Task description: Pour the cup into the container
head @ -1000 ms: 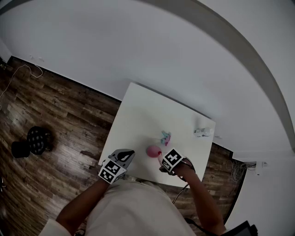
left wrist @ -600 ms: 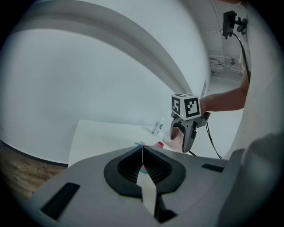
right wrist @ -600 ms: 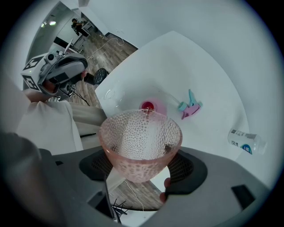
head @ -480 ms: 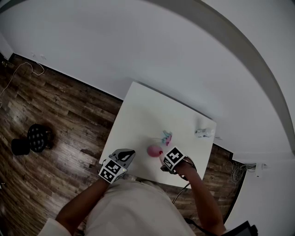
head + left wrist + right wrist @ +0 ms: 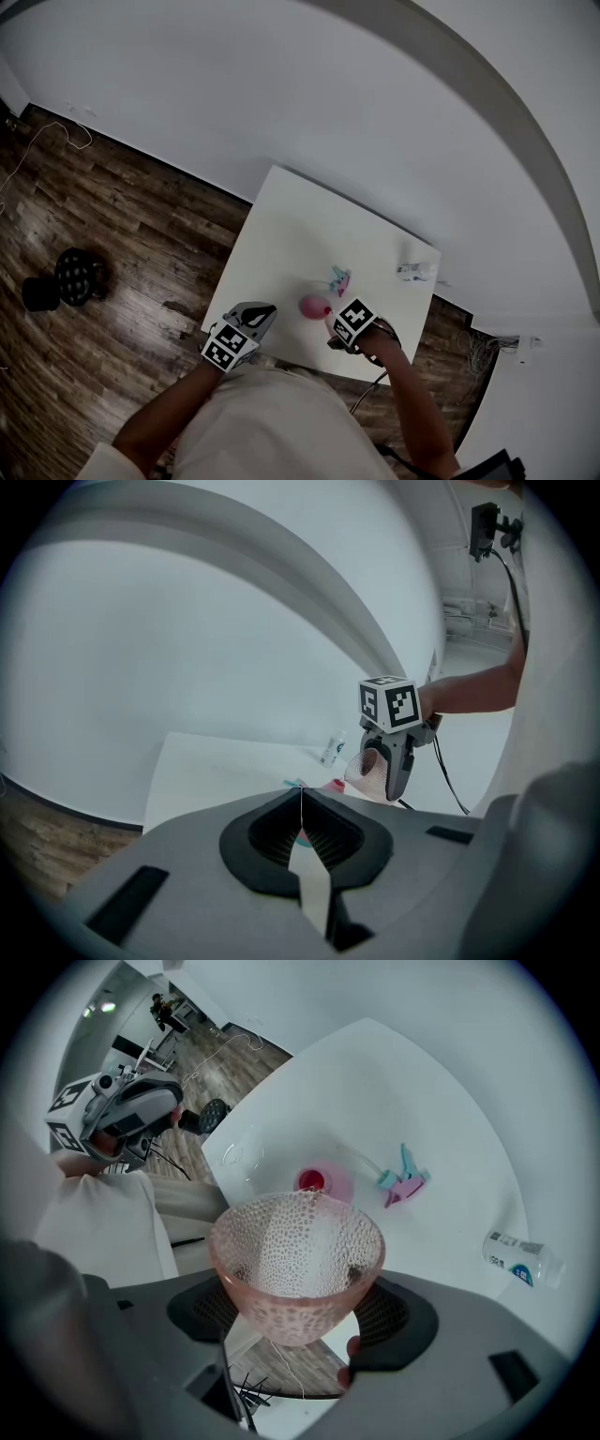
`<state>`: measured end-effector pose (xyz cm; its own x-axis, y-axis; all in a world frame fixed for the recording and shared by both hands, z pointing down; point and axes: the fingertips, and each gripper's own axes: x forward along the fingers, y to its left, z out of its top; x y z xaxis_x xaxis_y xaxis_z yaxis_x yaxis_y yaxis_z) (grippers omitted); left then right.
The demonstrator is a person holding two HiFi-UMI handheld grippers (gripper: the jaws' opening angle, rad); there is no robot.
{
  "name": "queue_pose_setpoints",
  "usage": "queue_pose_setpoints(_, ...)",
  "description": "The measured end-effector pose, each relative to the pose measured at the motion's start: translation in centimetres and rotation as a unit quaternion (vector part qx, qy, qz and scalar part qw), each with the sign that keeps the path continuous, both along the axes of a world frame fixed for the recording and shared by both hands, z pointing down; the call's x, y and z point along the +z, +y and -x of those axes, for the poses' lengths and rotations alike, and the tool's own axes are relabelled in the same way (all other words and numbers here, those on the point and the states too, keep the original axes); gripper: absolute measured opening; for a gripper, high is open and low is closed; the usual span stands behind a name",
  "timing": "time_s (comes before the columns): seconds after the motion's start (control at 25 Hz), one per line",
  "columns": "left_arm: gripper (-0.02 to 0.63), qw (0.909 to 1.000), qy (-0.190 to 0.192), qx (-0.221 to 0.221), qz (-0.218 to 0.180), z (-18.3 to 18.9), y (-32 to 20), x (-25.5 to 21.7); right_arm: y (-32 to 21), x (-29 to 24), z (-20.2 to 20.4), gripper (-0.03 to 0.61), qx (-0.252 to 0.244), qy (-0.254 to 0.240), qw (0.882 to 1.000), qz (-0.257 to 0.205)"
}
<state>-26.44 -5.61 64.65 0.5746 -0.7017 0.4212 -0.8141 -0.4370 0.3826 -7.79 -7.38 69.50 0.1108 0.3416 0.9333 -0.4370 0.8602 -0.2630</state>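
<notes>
So where is the cup in this frame? — Desk

Clamped in the right gripper point(image 5: 298, 1314), whose jaws press on either side of the dimpled pink cup point(image 5: 296, 1251), above the near edge of the table point(image 5: 281, 225). The cup is tipped forward, its mouth pointing away from the holder. — Photographer

And the container? — Desk

Straight ahead of that mouth and below it. The small pink container point(image 5: 315, 1181) stands on the table just inside the near edge, lined up with the cup's far lip. The cup's axis runs toward it, so by my reading the pour turns on tilt, not on sideways travel. Whether anything is left in the cup, I cannot tell. — Photographer

Left side? — Desk

The left gripper point(image 5: 301, 803) hovers at the table's near left corner, jaws pressed together on nothing, well apart from the container. The right is plainly the nearer. A teal-and-pink piece point(image 5: 404, 1181) lies just beyond the container toward the table's middle, and a small bottle point(image 5: 514, 1260) lies by the far right corner. — Photographer
</notes>
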Motion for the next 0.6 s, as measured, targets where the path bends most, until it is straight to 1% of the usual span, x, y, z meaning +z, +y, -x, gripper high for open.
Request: queue_pose_setpoints(0.6,0.014,1.0,0.004,-0.004,0.002,0.15,0.18,0.25,-0.05,-0.28,0.49,0.367,-0.014,0.005,1.0,0.008)
